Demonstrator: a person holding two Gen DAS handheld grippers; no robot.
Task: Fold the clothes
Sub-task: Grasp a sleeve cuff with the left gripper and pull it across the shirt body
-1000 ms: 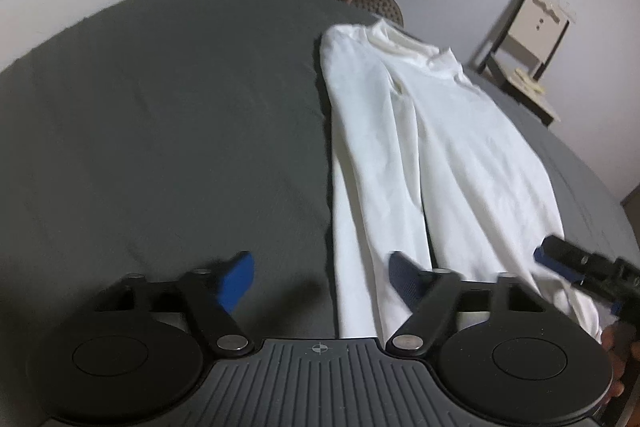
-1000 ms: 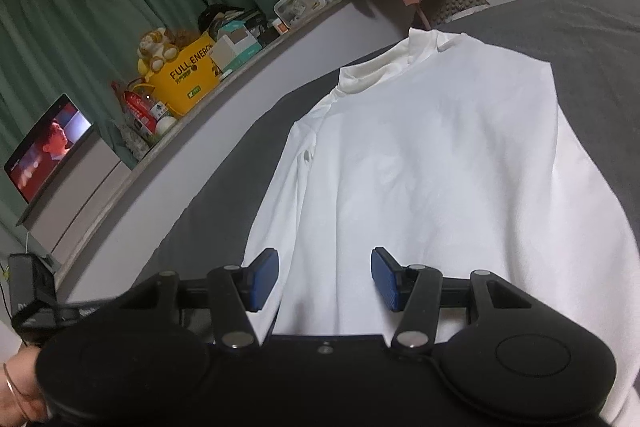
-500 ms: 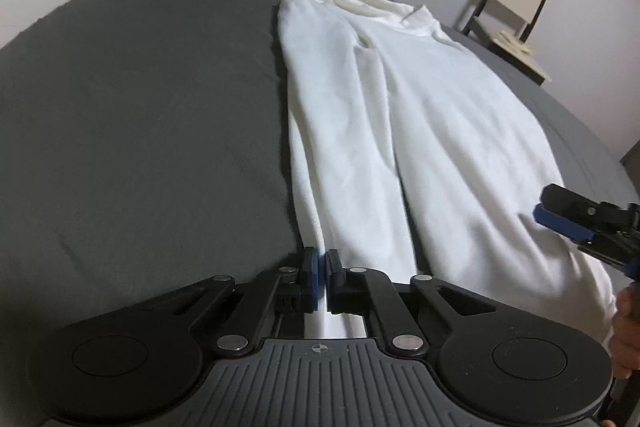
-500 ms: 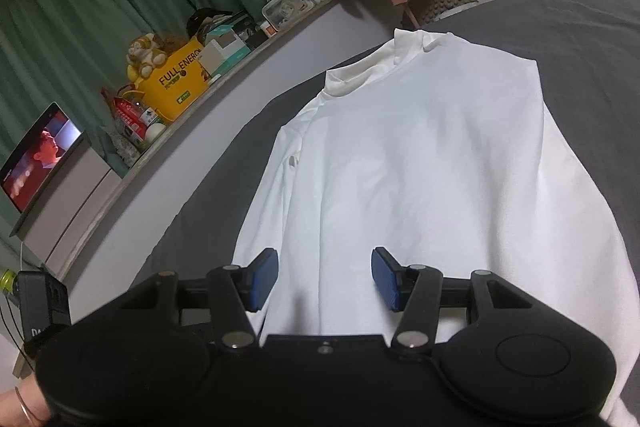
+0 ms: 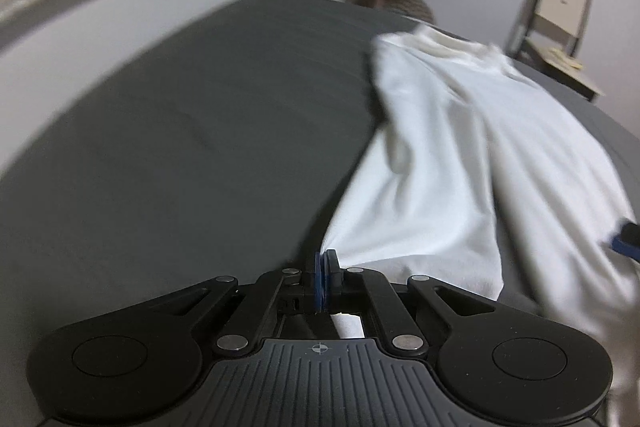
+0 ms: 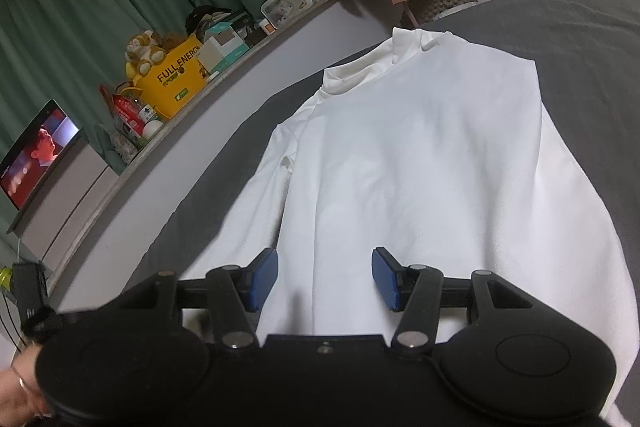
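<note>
Clamped with its blue pads pressed together, the left hand-held gripper (image 5: 325, 277) pinches the near end of the left sleeve of a white long-sleeved high-neck cotton top (image 5: 472, 147), and the cloth fans out and up from that pinch toward the shoulder. That top lies flat on the dark grey bed cover (image 5: 180, 131), collar at the far end and hem toward the person, so its long axis runs straight away from both grippers. In the right wrist view the right hand-held gripper (image 6: 325, 279) hovers over the hem end with its blue pads well apart and nothing between them; the body of the garment spreads ahead of it. The held sleeve lies along the left edge of the body, so the body sits to the right of the left gripper, and that hand is much the nearer to the sleeve. Any fold of that sleeve would likely go rightward, across the long axis.
</note>
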